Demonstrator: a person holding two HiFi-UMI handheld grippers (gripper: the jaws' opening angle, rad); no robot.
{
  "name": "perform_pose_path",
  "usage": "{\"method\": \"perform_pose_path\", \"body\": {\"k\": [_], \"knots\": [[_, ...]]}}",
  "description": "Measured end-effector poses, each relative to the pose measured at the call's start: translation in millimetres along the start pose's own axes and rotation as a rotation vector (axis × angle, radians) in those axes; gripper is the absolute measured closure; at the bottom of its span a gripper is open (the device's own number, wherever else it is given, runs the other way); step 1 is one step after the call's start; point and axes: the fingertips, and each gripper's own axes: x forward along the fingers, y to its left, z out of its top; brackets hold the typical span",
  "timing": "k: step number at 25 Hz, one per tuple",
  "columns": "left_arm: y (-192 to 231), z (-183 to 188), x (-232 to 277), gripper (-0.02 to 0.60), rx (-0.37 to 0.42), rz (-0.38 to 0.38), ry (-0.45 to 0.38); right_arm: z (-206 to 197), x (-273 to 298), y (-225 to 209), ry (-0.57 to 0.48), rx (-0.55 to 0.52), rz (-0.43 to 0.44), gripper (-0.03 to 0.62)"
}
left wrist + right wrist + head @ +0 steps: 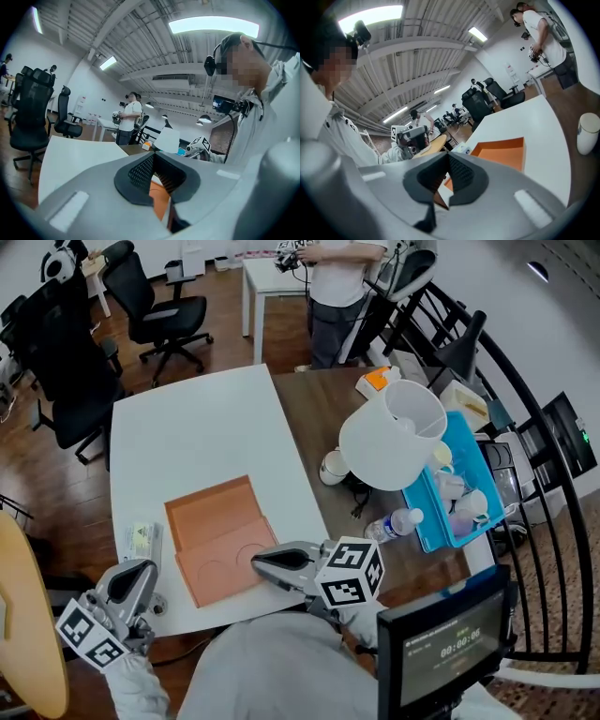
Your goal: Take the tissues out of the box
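Office room with wood floor, black chairs (pixel 155 306) and a person (pixel 337 282) standing at the back. White counter (pixel 187 427) carries an open orange box (pixel 220 535), flat, lid folded out. Small white tissue packet (pixel 141 542) lies on the counter just left of the box, outside it. Left tool (pixel 131 570) sits at the counter's near left corner, near the packet; jaws fully together, nothing between. Right tool (pixel 255 561) sits at the box's near right edge; jaws together, nothing held. Water bottle (pixel 394 524) and blue basket (pixel 469 484) are on the brown counter to the right.
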Motion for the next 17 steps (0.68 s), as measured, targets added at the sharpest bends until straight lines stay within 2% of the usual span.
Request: {"method": "perform_pose_path", "body": {"k": [4,8,13,17], "knots": [[4.5,-8.0,8.6,0.568,0.007,-0.004,0.026,-4.3,-8.0,-6.6,-0.003,0.008,-0.015,0.591],[8.3,-12.8,23.2,0.568,0.038,-0.006,0.105,-0.4,-16.0,-9.9,-0.015,0.015,-0.042,0.591],[4.5,-28.2,22.2,0.568,0.035,0.021,0.163,-4.6,-15.5,-11.8,0.002,0.002,-0.066,0.591],[9.6,-43.7,23.7,0.568,0.056,0.033,0.24,-2.9,-16.4,-12.9,-0.003,-0.008,-0.104,0.591]]}}
